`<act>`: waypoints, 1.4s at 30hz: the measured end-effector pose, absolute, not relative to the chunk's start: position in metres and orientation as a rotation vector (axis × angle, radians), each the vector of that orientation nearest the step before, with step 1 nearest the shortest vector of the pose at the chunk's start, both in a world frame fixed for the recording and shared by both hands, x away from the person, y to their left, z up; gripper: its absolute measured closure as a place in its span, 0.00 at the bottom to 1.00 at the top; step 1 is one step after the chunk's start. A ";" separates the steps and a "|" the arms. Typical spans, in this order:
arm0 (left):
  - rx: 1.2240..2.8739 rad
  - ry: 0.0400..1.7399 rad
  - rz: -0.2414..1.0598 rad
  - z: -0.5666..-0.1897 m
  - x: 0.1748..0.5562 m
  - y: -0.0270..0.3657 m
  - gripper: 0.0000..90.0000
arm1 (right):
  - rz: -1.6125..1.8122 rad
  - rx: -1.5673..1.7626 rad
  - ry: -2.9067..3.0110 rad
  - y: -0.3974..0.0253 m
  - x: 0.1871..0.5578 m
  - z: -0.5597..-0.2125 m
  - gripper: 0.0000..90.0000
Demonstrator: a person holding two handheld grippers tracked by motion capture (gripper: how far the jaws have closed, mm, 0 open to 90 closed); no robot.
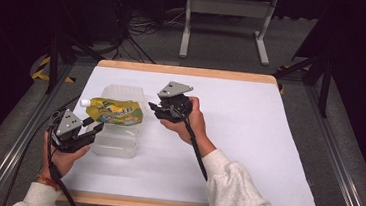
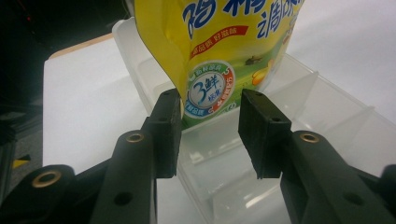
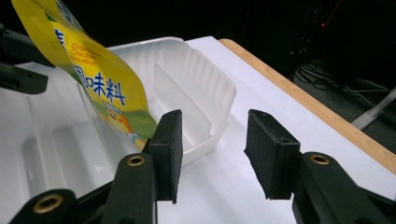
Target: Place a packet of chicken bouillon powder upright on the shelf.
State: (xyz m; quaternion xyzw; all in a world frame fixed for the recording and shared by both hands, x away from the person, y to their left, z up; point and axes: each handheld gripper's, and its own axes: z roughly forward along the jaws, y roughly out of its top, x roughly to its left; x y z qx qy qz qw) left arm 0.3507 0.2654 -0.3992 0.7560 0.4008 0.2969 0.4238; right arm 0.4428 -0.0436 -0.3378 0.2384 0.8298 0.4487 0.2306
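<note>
The yellow seasoning pouch (image 2: 219, 51) lies across the clear divided tray (image 2: 327, 107), just ahead of the gaping, empty left tool (image 2: 210, 126); the right tool (image 3: 212, 149) gapes empty beside it.

High view: fixed above the person's side, facing forward and down, far enough to take in the whole white worktop (image 1: 248, 139) and floor beyond.

Left gripper view: rides low behind its own jaws, looking along them, very near; yellow pouch (image 2: 219, 51) just past the jaw tips, clear divided tray (image 2: 317, 107) beyond and beneath.

Right gripper view: same low seat; pouch beyond the left jaw, tray ahead.

All three views share pouch and tray.
</note>
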 end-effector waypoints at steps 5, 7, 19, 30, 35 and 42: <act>1.883 0.996 0.730 -0.399 0.347 0.266 0.62 | 1.216 0.652 2.284 -0.050 0.441 -0.337 0.63; 1.878 0.991 0.739 -0.397 0.346 0.264 0.62 | 1.206 0.656 2.285 -0.054 0.441 -0.335 0.63; 1.873 1.012 0.737 -0.397 0.338 0.253 0.45 | 1.138 0.635 2.308 -0.083 0.430 -0.333 0.61; 1.879 1.007 0.690 -0.401 0.322 0.250 0.38 | 1.067 0.638 2.306 -0.103 0.424 -0.334 0.57; 1.856 1.006 0.668 -0.400 0.314 0.252 0.34 | 1.039 0.634 2.314 -0.114 0.421 -0.335 0.56; 1.895 0.922 0.671 -0.398 0.307 0.240 0.30 | 1.029 0.628 2.323 -0.128 0.414 -0.337 0.54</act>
